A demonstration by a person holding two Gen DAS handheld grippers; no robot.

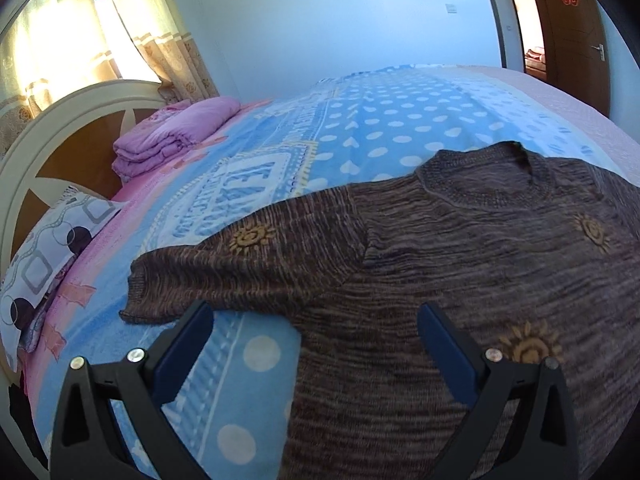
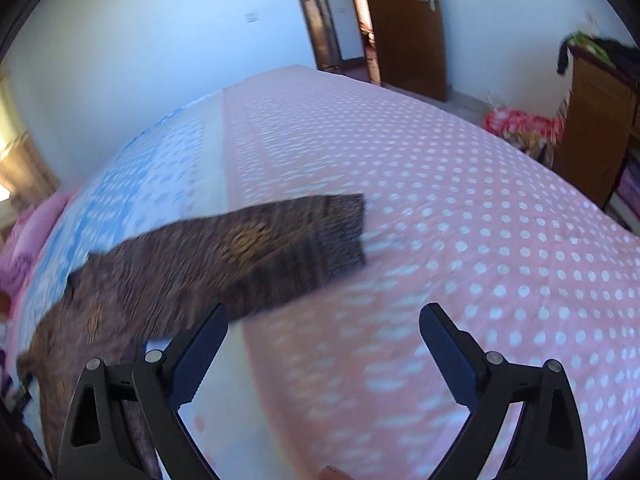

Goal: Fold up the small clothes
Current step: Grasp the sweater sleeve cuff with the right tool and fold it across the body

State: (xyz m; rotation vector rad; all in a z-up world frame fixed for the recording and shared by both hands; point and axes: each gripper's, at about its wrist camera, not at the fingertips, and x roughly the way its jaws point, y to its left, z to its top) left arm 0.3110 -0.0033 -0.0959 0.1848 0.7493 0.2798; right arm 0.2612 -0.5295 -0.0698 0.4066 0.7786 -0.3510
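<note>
Left wrist view, left to right: we see a white arched headboard (image 1: 24,148), a patterned grey-and-white pillow (image 1: 44,264), a folded stack of lilac quilts (image 1: 172,136), then the bed's blue polka-dot blanket (image 1: 384,136). The brown marled knit sweater with yellow sun motifs (image 1: 460,264) lies flat on that blanket, neckline away from us, one sleeve stretched out to the left. Our left tool (image 1: 316,328) hangs just above the sweater's underarm edge, its jaws spread wide and holding nothing.

Right wrist view: only here do we see the sweater's other sleeve (image 2: 256,248), blurred, reaching onto the pink dotted bedspread (image 2: 460,220). Our right tool (image 2: 324,332) stands with jaws apart and empty, near the sleeve; its left finger (image 2: 200,356) overlaps the sweater's edge in the frame, contact unclear. Further right, a brown wooden door (image 2: 404,28), a red patterned bundle (image 2: 520,128) and a wooden cabinet (image 2: 592,128) appear only in this view.
</note>
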